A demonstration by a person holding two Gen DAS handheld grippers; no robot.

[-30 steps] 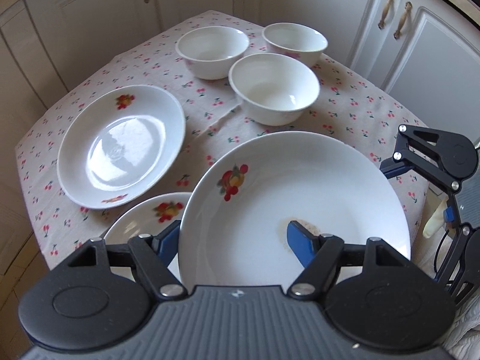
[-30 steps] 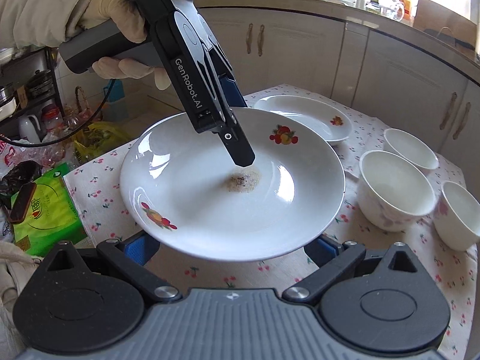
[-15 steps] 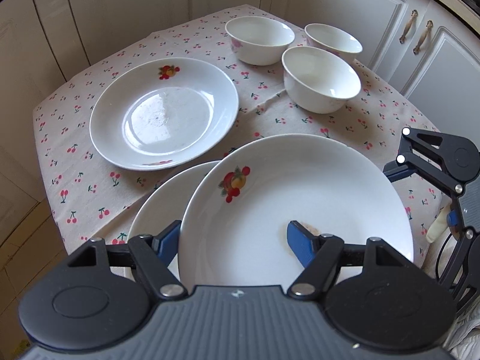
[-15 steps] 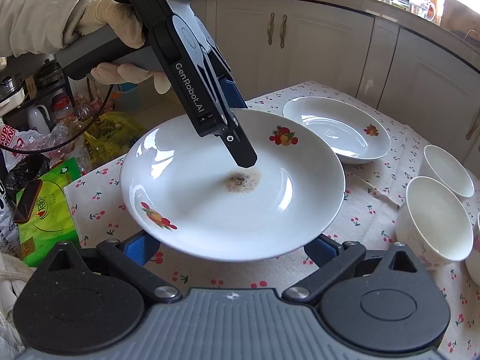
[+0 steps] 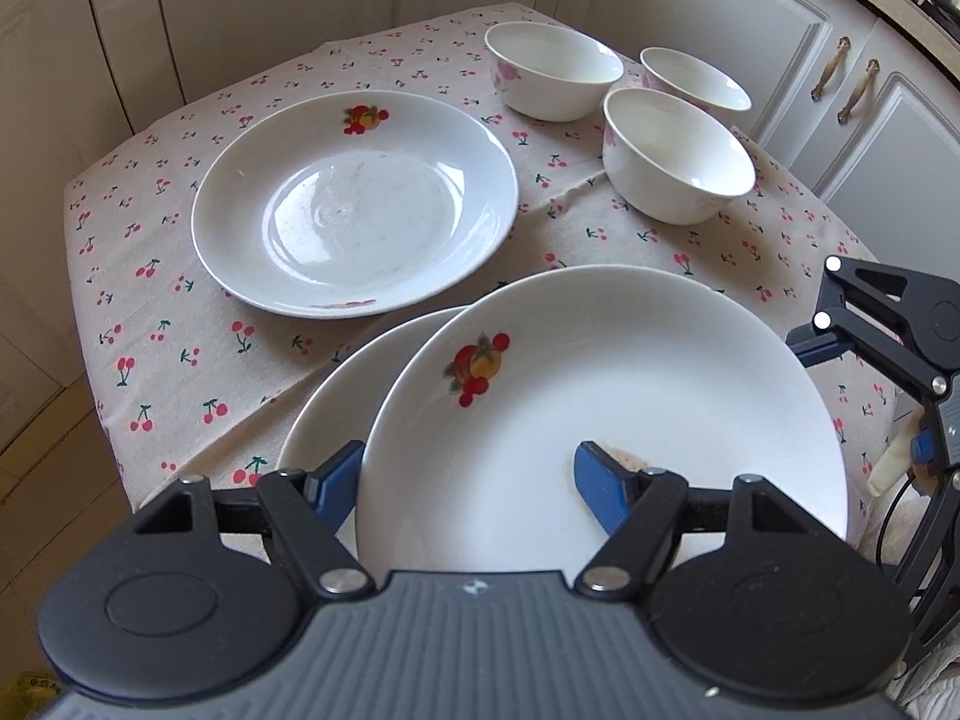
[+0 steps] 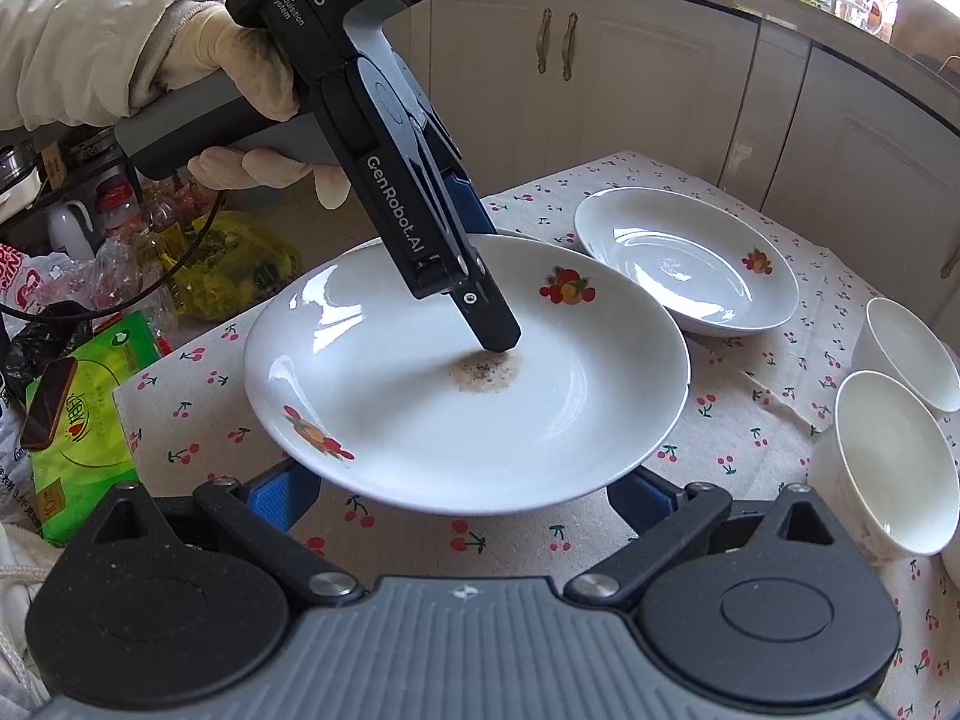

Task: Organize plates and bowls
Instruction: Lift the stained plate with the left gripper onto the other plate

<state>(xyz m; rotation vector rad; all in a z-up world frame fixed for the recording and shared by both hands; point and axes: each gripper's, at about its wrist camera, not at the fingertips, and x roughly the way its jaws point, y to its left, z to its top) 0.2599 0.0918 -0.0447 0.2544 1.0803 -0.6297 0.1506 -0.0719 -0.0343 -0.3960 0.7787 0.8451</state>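
My left gripper (image 5: pixel 465 480) is shut on the rim of a white fruit-print plate (image 5: pixel 630 396) and holds it above the table; the plate has a brown crumb stain (image 6: pixel 486 372) in its middle. The same plate (image 6: pixel 420 420) and left gripper (image 6: pixel 474 276) fill the right wrist view. A second plate (image 5: pixel 324 414) lies partly under the held one. A third plate (image 5: pixel 354 204) rests further back on the table, also in the right wrist view (image 6: pixel 690 264). Three white bowls (image 5: pixel 678 156) stand at the back right. My right gripper (image 6: pixel 462 492) is open, its fingers below the held plate's near edge.
The table has a cherry-print cloth (image 5: pixel 180 324). White cabinets (image 5: pixel 720 18) surround it. A green package (image 6: pixel 78 420) and plastic bags (image 6: pixel 228 264) lie left of the table in the right wrist view.
The left gripper with its plate has drawn back and up from the table. The bowls and the far plate now look further away, and more of the second plate shows beneath.
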